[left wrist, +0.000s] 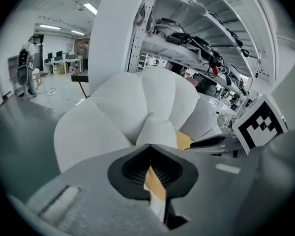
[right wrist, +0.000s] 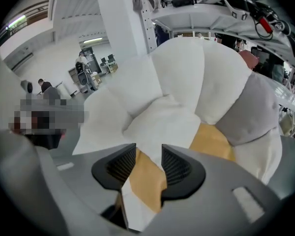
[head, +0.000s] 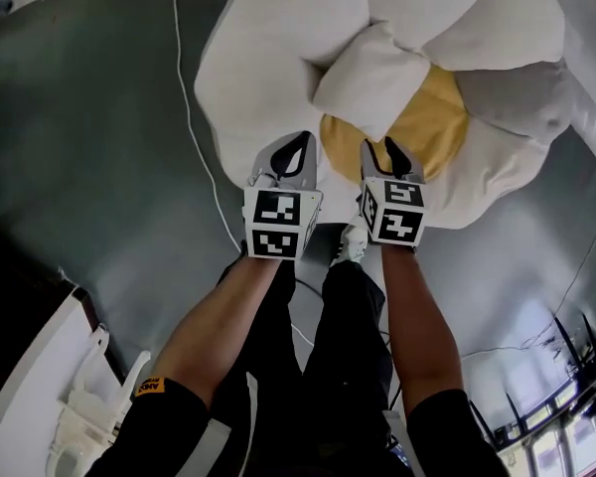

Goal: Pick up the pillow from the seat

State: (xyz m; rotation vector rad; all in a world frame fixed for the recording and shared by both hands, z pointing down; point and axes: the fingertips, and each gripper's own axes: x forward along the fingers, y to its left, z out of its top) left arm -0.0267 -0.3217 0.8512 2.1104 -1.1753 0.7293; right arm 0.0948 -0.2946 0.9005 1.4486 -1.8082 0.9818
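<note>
The left hand-held gripper [head: 300, 139] had its jaws drawn together at the tips with nothing between them. Beside it, the right hand-held gripper [head: 379, 147] held its jaws apart and empty. Both pointed downward, side by side, over the front of a flower-shaped seat [head: 258, 78]. Each carried a black-and-white marker cube [head: 278, 222] above the person's bare forearms [head: 214, 326].

The white pillow [head: 372, 78] lay on the seat just ahead of the two sets of tips, apart from both. Part of it rested over the seat's round yellow centre [head: 437, 127], and the rest was propped against the white petals behind. In the right gripper view the pillow sat directly beyond the open jaws, with the yellow centre showing through the gap. In the left gripper view it stood just above the closed tips. A grey petal [head: 521, 102] flanked the yellow centre on the right of the head view.

The seat stood on a grey floor [head: 89, 147], where a thin white cable [head: 194, 137] ran past the seat's left edge. The person's dark trousers and a white shoe [head: 355, 241] showed below the grippers. Behind the seat, the left gripper view showed a white column [left wrist: 115, 33] and a shelving rack [left wrist: 196, 38] loaded with dark equipment.
</note>
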